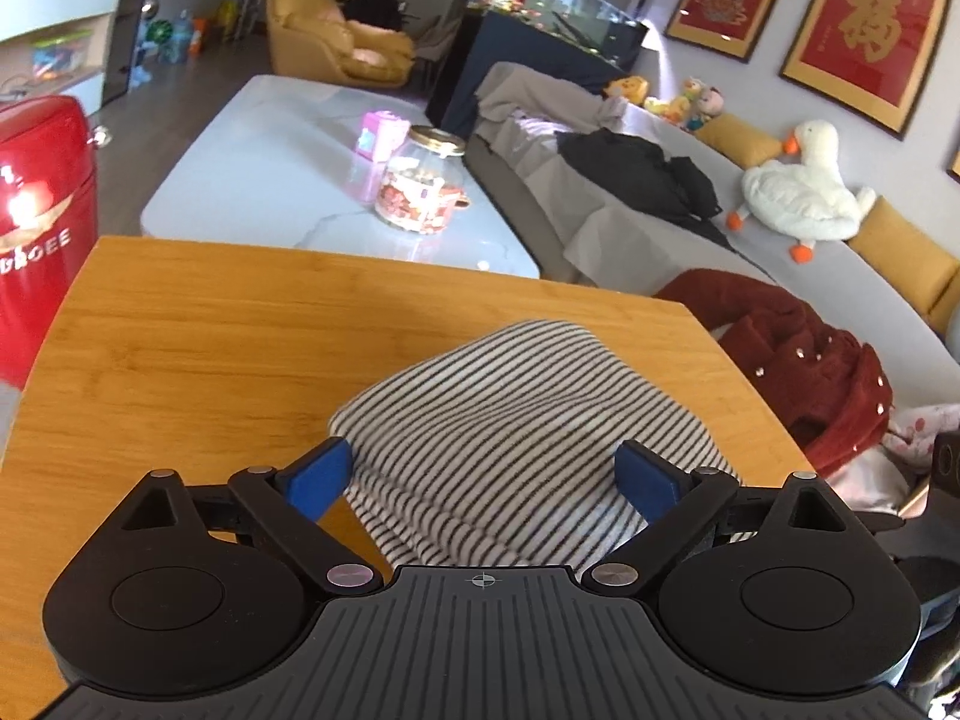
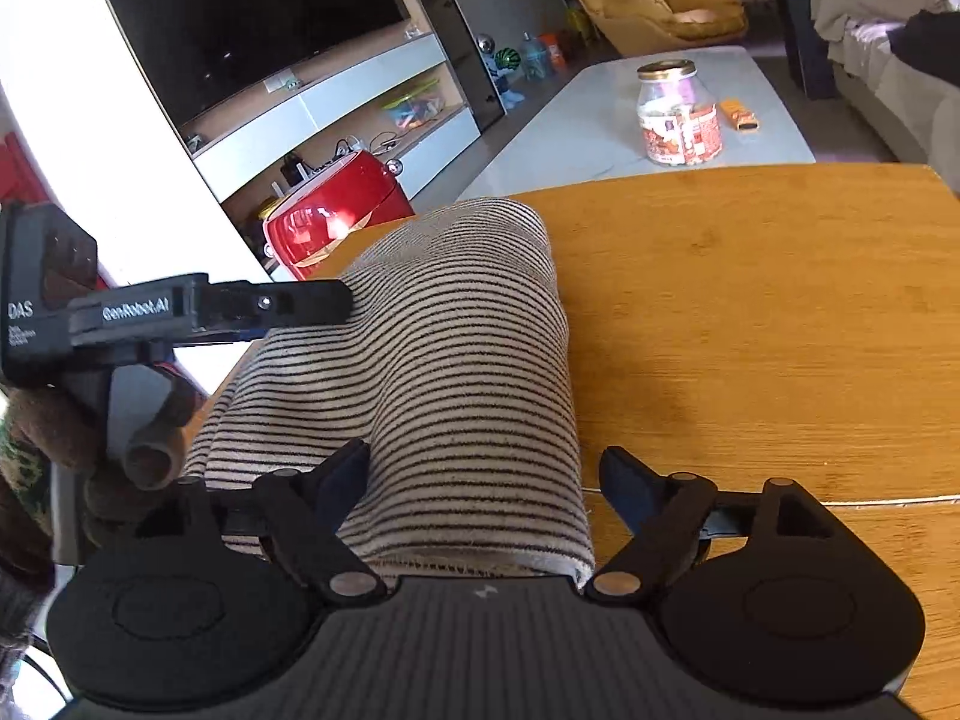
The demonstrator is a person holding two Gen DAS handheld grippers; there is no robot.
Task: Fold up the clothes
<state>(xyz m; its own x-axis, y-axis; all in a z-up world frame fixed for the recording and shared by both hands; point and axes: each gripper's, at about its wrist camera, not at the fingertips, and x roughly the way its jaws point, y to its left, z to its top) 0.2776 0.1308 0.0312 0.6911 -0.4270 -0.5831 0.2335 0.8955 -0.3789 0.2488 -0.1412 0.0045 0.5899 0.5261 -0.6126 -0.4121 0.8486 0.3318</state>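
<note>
A striped garment (image 1: 516,420) lies folded in a thick bundle on the wooden counter (image 1: 210,330), near its front edge. The left claw (image 1: 486,474) is spread wide, its blue fingers (image 1: 321,471) on either side of the bundle's near end, gripping nothing. The right claw (image 2: 483,477) is likewise spread wide over the other end of the garment (image 2: 456,348), not clamped on it. The left claw also shows from the side in the right wrist view (image 2: 336,300), at the cloth's edge.
</note>
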